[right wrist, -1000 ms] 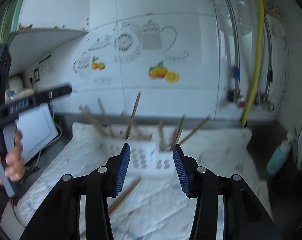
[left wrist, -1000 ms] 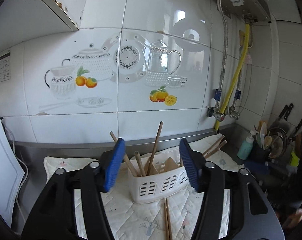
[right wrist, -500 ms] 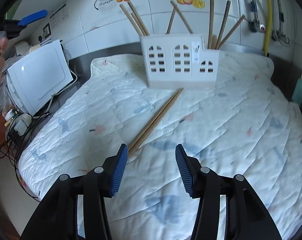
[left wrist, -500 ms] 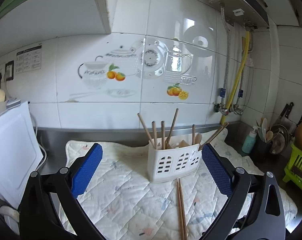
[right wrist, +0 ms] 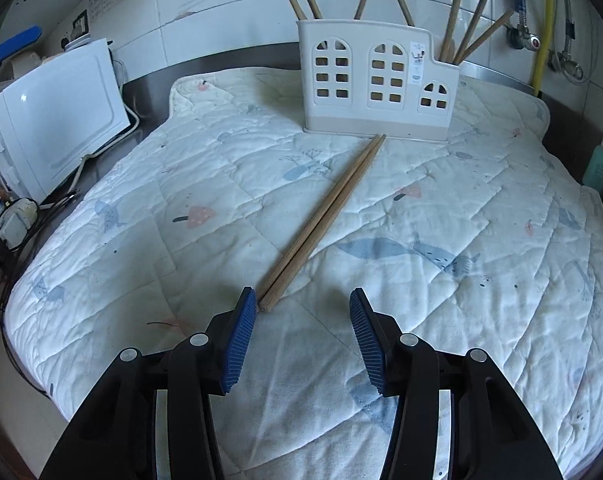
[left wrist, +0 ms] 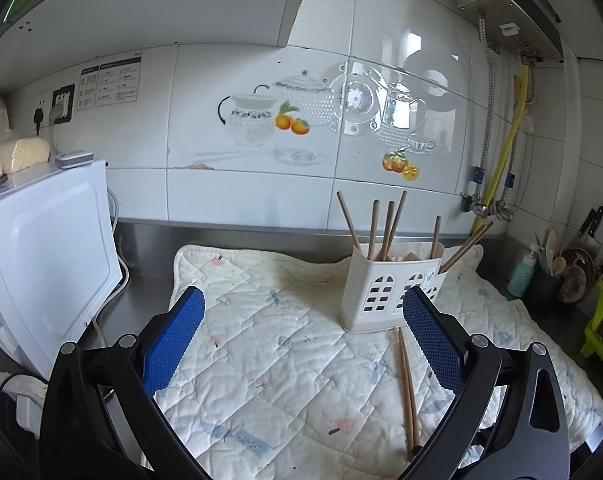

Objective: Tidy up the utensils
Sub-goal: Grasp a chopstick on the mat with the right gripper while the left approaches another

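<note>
The left tongs [left wrist: 300, 343] hover nearly level, spread wide and empty, above the quilted mat [left wrist: 285, 344]. The right tongs [right wrist: 303, 328] tilt steeply down, half open, empty, just near of two chopsticks [right wrist: 325, 216] lying before the white holder [right wrist: 375, 80].

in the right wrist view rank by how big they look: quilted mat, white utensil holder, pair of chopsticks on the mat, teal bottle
1. quilted mat, fills most of the view
2. white utensil holder
3. pair of chopsticks, long but thin and nearer the camera, so second and third are unsure
4. teal bottle, partly cut off at the edge
</note>
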`<state>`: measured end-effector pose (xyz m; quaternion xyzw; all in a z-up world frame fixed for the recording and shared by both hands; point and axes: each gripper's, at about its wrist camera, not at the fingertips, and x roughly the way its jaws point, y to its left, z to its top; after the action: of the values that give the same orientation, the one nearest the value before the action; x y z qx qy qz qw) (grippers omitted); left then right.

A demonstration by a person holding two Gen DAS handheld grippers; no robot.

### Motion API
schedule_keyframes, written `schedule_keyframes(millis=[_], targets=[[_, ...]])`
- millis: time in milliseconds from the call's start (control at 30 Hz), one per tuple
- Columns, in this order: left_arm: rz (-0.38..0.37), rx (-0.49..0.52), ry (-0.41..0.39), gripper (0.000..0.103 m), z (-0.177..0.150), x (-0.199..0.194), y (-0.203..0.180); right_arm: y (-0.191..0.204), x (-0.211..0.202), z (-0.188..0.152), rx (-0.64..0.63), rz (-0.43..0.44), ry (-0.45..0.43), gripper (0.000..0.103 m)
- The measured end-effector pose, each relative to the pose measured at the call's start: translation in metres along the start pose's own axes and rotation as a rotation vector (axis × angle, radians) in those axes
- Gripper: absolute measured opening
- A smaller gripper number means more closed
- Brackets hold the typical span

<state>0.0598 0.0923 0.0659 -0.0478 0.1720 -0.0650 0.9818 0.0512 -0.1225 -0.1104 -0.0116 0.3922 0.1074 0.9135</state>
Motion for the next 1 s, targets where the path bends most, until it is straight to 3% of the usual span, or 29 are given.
schedule_keyframes(millis=[233, 567, 1000], targets=[[0.004, 0.008, 0.017, 0.098, -0.009, 0.003, 0.007, -0.005, -0.001, -0.002, 0.030, -0.055, 0.005, 0.046], [0.007, 0.014, 0.029, 0.098, -0.014, 0.003, 0.007, 0.001, 0.013, 0.013, 0.097, -0.024, 0.006, 0.019], [-0.011, 0.007, 0.024, 0.098, -0.015, 0.001, 0.011, -0.019, 0.011, 0.016, 0.144, -0.104, 0.035, 0.010]])
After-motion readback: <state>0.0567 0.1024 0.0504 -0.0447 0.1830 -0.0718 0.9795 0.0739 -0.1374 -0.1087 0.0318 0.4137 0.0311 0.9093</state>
